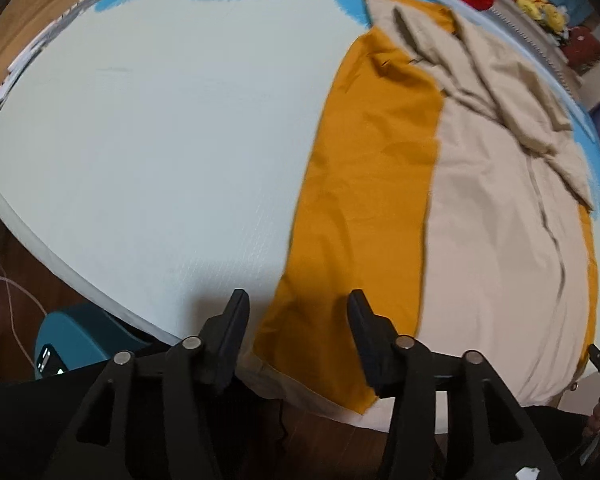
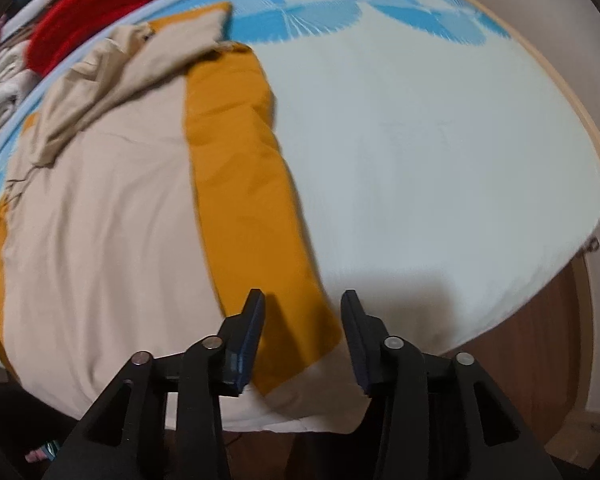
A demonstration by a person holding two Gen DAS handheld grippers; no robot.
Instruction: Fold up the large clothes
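**Both grippers open over the near edge of the garment**

Your left gripper [image 1: 298,336] points down at the near edge of the bed; its jaws stand apart with nothing pinched. The mustard strip of the mustard-and-beige garment [image 1: 480,216] runs up between the left gripper's fingers [image 1: 236,320], apart from both pads.

In the left wrist view the garment fills the right half of the frame, lying flat on the pale bedsheet [image 1: 160,140]. A beige layer covers its middle, mustard bands show down both sides, and a rumpled beige sleeve lies across its upper right part. The sheet's blue print borders the top of the frame.

Your right gripper [image 2: 302,336] also stands parted and empty. In its view the garment [image 2: 100,220] takes the left half of the frame, and its mustard band ends at a corner low between the fingers [image 2: 356,320]. Whether either pad touches the cloth, you cannot tell.

A red knitted item [image 2: 96,4] sits beyond the bed's far edge, upper left. At lower left of the left wrist view, a teal device [image 1: 76,340] rests on the dark floor. The tip of the right gripper shows at the lower right edge there.
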